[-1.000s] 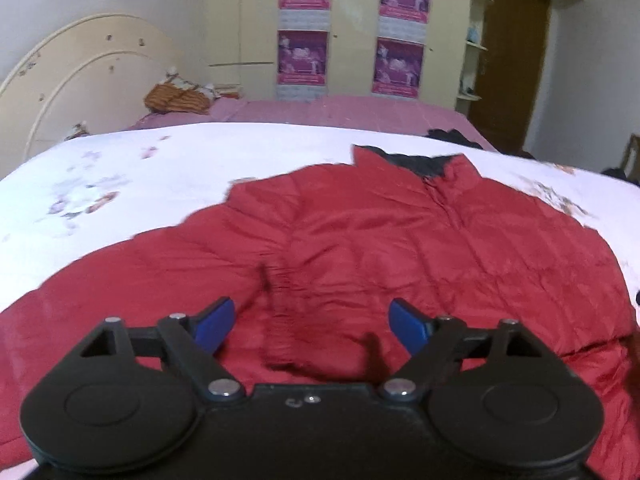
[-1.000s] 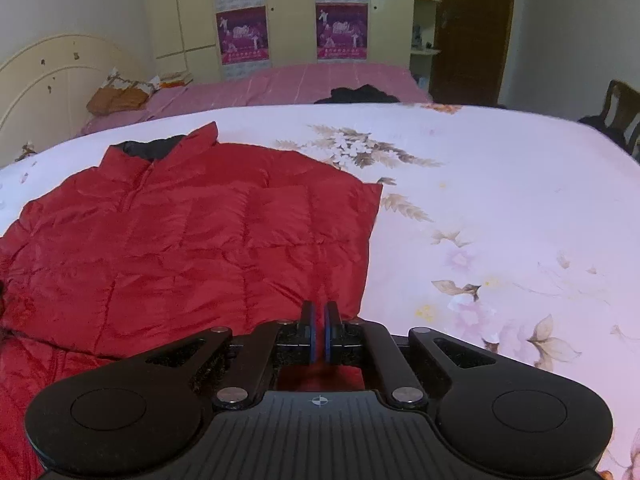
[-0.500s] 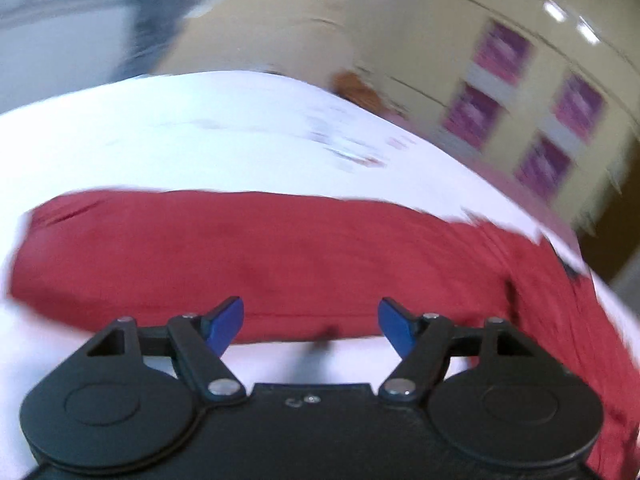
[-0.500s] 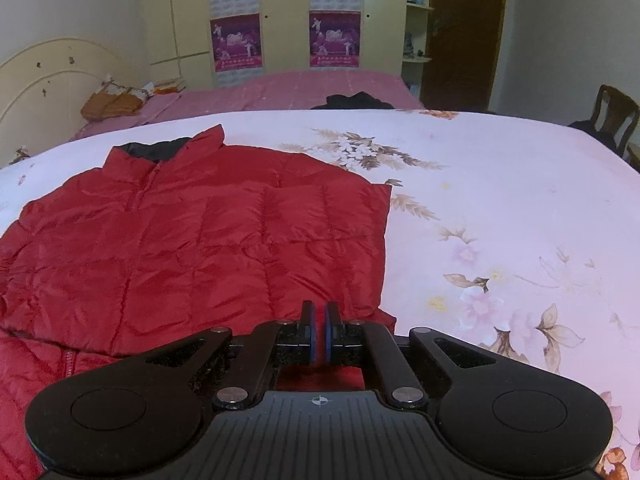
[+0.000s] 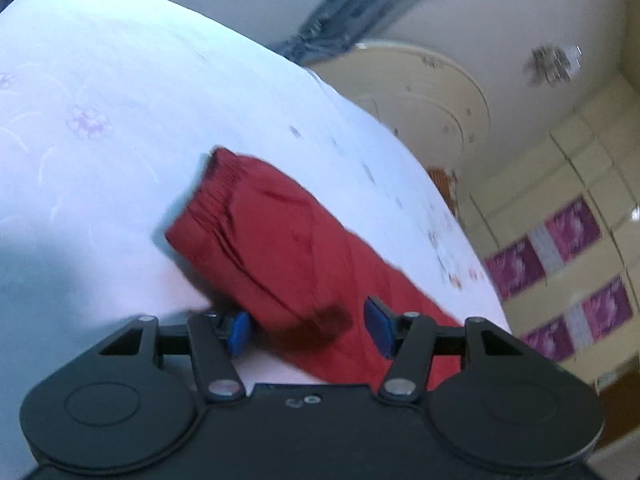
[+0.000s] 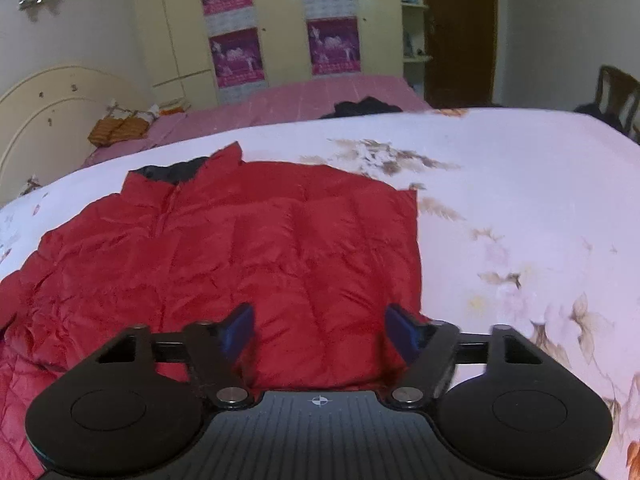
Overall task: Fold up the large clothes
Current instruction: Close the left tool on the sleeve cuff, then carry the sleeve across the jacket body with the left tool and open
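Observation:
A red puffer jacket [image 6: 248, 248] lies flat on the white floral bedspread [image 6: 520, 208], its dark-lined collar at the far end. My right gripper [image 6: 320, 330] is open just above the jacket's near hem, holding nothing. In the left wrist view, one red sleeve [image 5: 280, 240] stretches across the bed with its elastic cuff [image 5: 208, 204] at the far end. My left gripper [image 5: 306, 330] is open, its jaws on either side of the sleeve close to the fabric. This view is tilted and blurred.
A pink bed [image 6: 304, 96] with a dark garment [image 6: 364, 106] and a basket [image 6: 116, 130] stands behind. A cream headboard [image 5: 432, 92] is at the bed's end. A wardrobe with posters [image 6: 280, 20], a brown door [image 6: 456, 28] and a chair [image 6: 616, 92] are beyond.
My right gripper was shut on the jacket's hem and has opened, letting it lie flat. My left gripper has swung left along the sleeve toward its cuff, staying open.

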Demonstrator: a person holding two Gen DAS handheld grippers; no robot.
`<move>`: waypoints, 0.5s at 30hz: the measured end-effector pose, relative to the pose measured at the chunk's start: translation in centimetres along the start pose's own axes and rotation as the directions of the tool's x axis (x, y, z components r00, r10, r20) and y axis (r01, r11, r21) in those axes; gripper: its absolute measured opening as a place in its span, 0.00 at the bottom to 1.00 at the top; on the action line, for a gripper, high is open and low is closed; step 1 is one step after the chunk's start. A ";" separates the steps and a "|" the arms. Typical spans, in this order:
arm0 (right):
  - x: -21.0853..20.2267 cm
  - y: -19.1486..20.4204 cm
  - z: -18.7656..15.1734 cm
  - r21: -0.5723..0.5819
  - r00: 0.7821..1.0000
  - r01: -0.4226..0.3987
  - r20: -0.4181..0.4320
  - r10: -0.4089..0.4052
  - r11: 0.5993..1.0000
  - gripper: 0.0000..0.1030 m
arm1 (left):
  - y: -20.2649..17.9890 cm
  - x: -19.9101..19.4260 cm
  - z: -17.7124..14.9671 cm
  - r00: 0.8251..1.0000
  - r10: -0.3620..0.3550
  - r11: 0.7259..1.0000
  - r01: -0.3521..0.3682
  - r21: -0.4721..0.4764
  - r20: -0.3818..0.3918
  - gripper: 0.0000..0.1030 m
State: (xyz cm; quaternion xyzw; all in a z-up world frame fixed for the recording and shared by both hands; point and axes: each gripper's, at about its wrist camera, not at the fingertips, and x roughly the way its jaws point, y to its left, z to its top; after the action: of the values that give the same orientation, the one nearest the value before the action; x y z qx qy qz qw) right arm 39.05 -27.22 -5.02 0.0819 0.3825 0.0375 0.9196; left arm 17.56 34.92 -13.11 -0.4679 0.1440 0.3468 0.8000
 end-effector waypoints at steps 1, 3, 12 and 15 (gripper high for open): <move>0.0 -0.1 -0.1 0.004 1.000 -0.001 -0.003 0.001 1.000 0.66 | 0.5 0.0 0.3 1.000 0.002 1.000 -0.001 -0.027 0.016 0.50; 0.0 -0.3 -0.1 0.002 1.000 0.015 -0.008 -0.015 1.000 0.60 | 1.0 0.6 0.6 0.999 0.014 0.998 -0.012 -0.062 0.040 0.37; -0.2 -2.4 -0.6 0.053 0.999 0.034 -0.025 -0.033 0.998 0.00 | -5.7 1.4 1.1 0.994 -0.090 0.975 0.074 0.211 0.065 0.08; -0.3 -3.0 -0.7 0.065 0.999 0.042 -0.020 -0.041 0.997 0.00 | -10.6 1.9 -0.9 0.985 -0.173 0.925 0.154 0.346 0.026 0.08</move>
State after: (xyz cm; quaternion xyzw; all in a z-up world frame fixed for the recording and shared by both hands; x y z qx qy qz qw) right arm 38.38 -30.09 -5.85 0.1037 0.3936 0.0067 0.9134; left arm 26.26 31.53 -7.75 -0.3218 0.1402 0.2615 0.8991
